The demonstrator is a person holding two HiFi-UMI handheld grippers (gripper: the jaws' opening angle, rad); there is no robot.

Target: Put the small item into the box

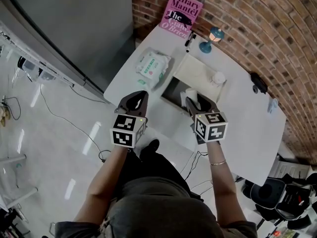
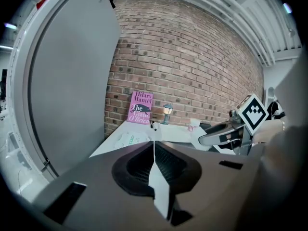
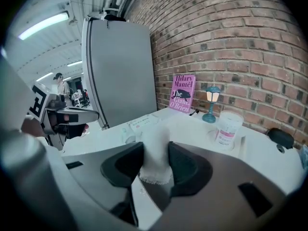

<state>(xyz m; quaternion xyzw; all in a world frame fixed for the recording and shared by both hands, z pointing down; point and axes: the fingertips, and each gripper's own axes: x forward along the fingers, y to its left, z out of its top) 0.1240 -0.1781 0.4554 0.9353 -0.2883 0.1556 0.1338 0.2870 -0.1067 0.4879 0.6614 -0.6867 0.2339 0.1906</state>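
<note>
Right gripper (image 3: pixel 155 158) clamped on the small white roll (image 3: pixel 154 141) above the near wall of the open box (image 1: pixel 195 71) at the desk's (image 1: pixel 247 113) near edge, left gripper (image 2: pixel 154 150) closed and empty; releasing too early would likely drop the roll short, off the desk.

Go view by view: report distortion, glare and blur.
Head view: brick wall bows; light streaks glare on the floor. Left gripper view: fisheye, black corners, the shut left gripper soft up close. Right gripper view: the white roll in the right gripper blurs at its top; ceiling tube flares.
</note>
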